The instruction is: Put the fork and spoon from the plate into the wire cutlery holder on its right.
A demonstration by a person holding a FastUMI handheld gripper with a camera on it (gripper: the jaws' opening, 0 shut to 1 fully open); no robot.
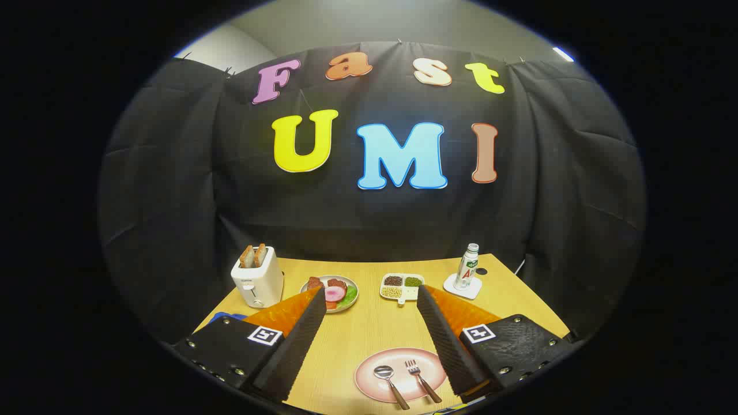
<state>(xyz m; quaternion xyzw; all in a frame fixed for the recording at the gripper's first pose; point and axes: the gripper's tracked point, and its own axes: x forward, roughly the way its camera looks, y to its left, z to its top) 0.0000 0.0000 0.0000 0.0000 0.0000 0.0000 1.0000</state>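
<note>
I count one pink plate (369, 383) between my two fingers (308, 328), with one spoon (387, 380) and one fork (420, 377) on it. Beyond sit one toaster (258, 280) holding two toast slices (253, 256), one food plate (349, 300), one three-compartment dish (402, 287) and one bottle (466, 267) on one coaster (452, 286).

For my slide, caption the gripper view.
Open gripper above pink plate holding spoon and fork.

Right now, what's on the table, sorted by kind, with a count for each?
Cutlery: 2, spoon and fork on the pink plate, between the open gripper's fingers
Dishes: 3, pink plate, food plate, sectioned dish
Toaster: 1
Bottle: 1
Total: 7
</note>
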